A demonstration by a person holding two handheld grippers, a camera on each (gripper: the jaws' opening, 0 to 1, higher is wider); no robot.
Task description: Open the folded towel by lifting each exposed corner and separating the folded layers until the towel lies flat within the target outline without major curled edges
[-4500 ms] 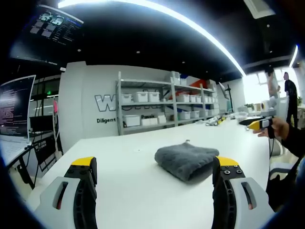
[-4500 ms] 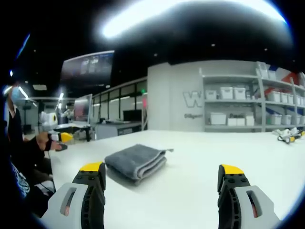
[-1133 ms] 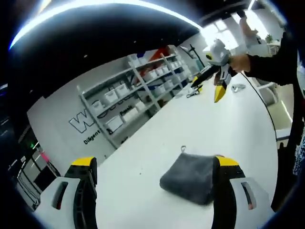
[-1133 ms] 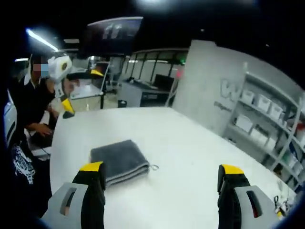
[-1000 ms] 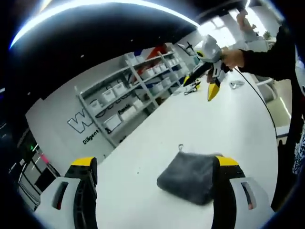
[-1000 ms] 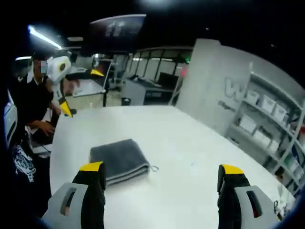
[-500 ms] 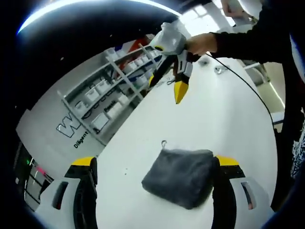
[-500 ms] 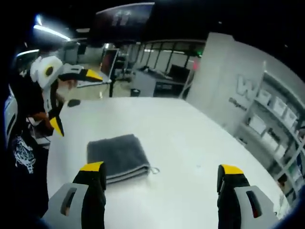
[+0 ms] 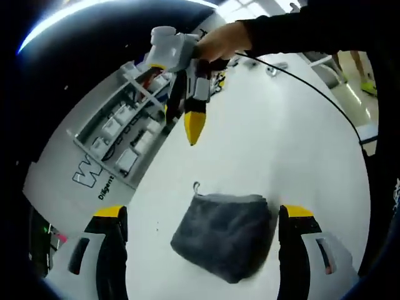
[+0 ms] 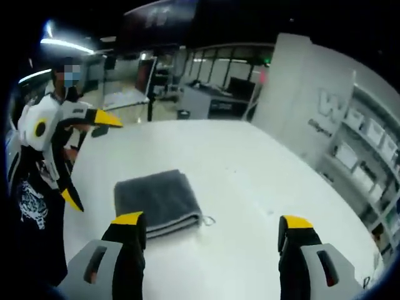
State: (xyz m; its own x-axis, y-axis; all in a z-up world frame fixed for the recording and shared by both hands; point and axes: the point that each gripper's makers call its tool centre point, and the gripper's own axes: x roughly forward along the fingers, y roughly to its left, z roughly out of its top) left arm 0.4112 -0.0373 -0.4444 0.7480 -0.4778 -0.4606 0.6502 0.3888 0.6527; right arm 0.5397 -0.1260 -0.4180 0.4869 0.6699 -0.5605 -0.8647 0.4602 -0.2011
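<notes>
White tabletop (image 10: 262, 181) carries one grey folded towel (image 9: 222, 234), its hanging loop (image 9: 196, 187) on the far edge. It lies between the left gripper (image 9: 199, 215) jaws, spread wide and empty, hugging the right one. The right gripper (image 10: 209, 222), equally agape, has it beside its left jaw. Likely the left is nearer. Two grippers, one shelving rack (image 9: 131, 125).

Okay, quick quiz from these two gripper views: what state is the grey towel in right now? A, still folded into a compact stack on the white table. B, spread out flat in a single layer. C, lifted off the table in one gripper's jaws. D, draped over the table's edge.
A: the grey towel lies as a compact folded stack on the white table, its layered edge showing, with both the left gripper and the right gripper open and off it.
</notes>
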